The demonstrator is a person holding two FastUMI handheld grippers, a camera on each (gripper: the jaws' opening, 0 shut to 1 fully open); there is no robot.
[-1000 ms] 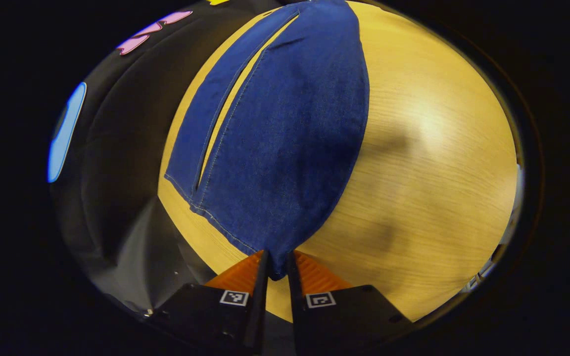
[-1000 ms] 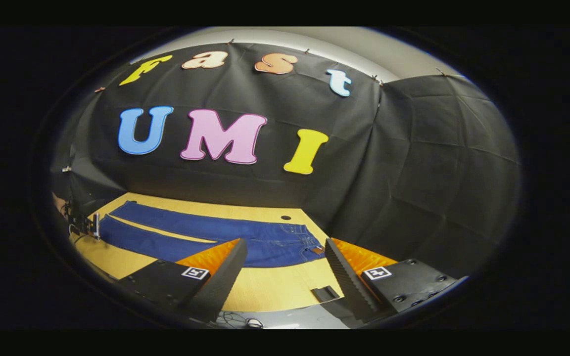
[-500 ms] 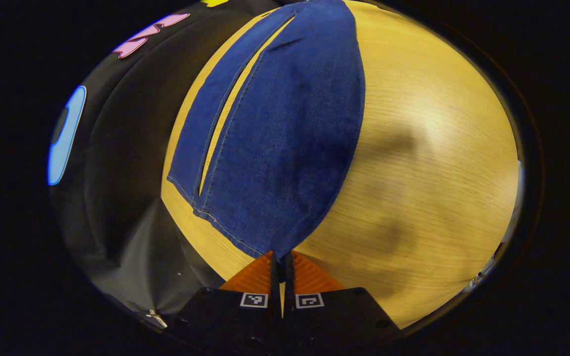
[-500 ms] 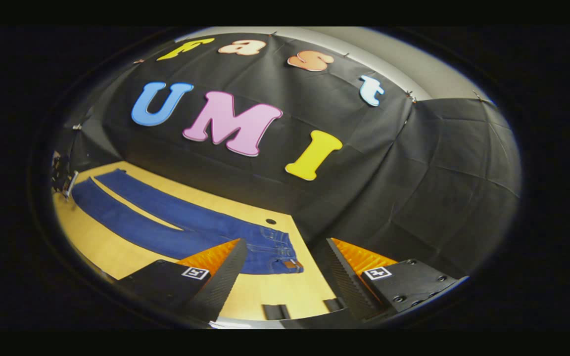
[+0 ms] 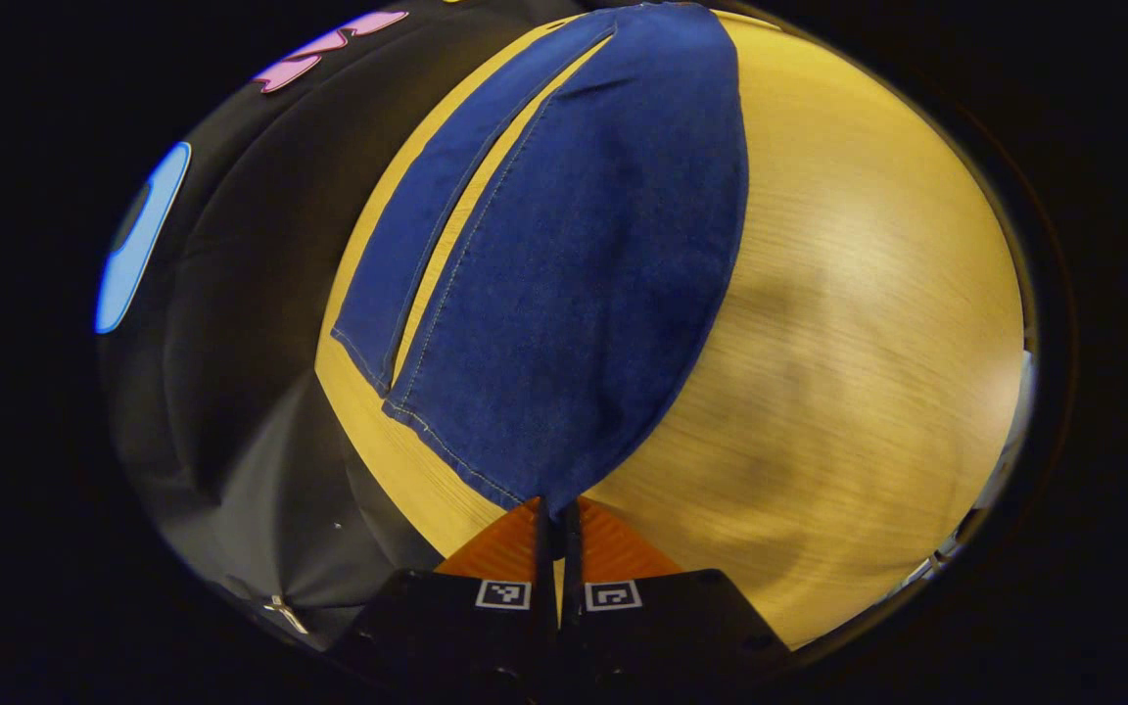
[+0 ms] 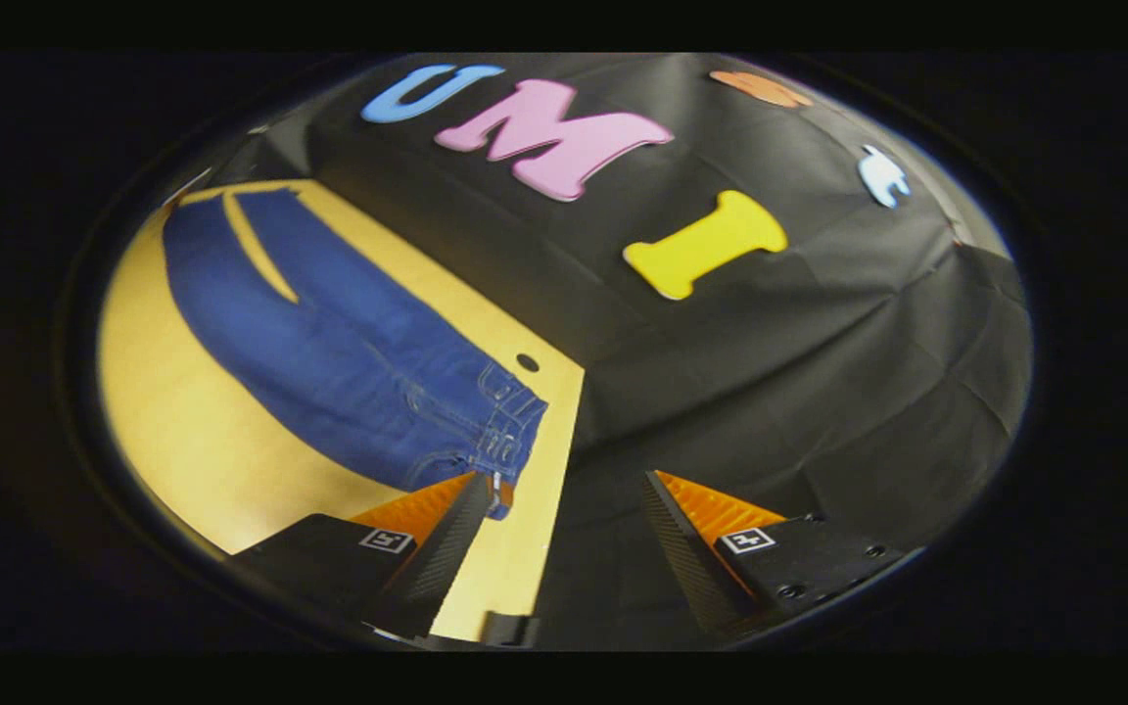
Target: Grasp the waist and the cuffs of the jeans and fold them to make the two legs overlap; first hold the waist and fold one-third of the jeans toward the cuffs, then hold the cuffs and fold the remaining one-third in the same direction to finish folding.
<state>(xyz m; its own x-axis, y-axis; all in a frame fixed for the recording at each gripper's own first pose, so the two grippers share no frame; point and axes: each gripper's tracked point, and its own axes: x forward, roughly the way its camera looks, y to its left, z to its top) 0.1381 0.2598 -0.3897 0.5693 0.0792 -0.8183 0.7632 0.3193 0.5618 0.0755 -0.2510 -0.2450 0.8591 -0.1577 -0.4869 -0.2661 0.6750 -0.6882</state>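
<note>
Jeans [image 5: 564,274] flat, unfolded | my left gripper [image 5: 556,509] apparently pinches near-leg cuff | my right gripper [image 6: 564,499] gapes beside waist [image 6: 510,431] | every fold remains

Left gripper view: sits low at the cuff end of the jeans [image 5: 564,284], very close, facing along the legs toward the waist. Right gripper view: sits off the waist end of the jeans [image 6: 349,343], higher and farther back, tilted, facing across the waistband toward the cuffs and the booth wall [image 6: 770,372]. Both views share the jeans and the wooden table [image 5: 848,323].
</note>
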